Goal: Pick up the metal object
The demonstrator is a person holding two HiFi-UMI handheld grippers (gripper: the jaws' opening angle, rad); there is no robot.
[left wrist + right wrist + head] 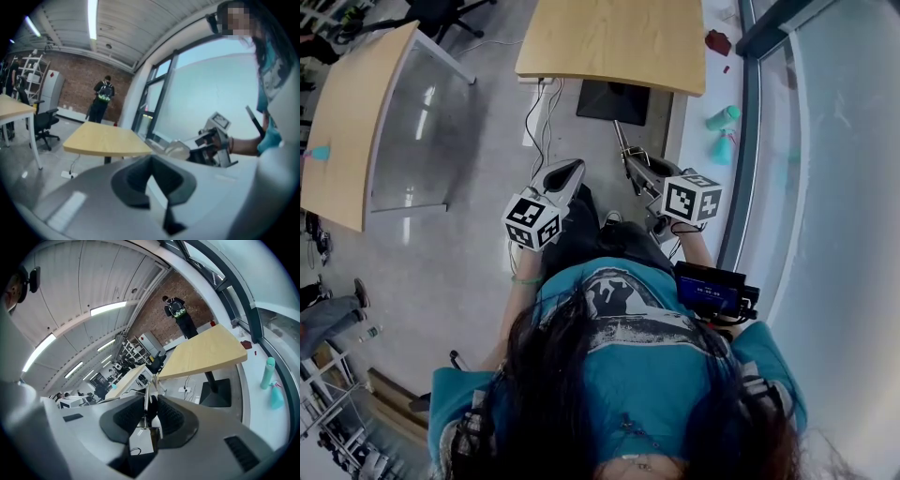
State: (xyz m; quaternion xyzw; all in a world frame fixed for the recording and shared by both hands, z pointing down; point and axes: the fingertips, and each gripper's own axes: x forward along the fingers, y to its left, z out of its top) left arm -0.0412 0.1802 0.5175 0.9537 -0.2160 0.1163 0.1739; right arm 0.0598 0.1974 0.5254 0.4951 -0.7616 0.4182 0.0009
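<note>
Judging from how things lie now, the main step of the task looks already done. The right gripper has its jaws brought narrow on the metal object, a thin bright rod which stands between the two dark pads and sticks out past them. In the head view this rod points forward from the gripper, up in the air above the grey floor and apart from the wooden table, so nothing supports it except the grip. The left gripper has its jaws a little apart with nothing between them, and it is held beside the right one, not touching the rod. What is left, I think, is only to keep the hold firm, since such a thin piece could turn or slip between the pads.
</note>
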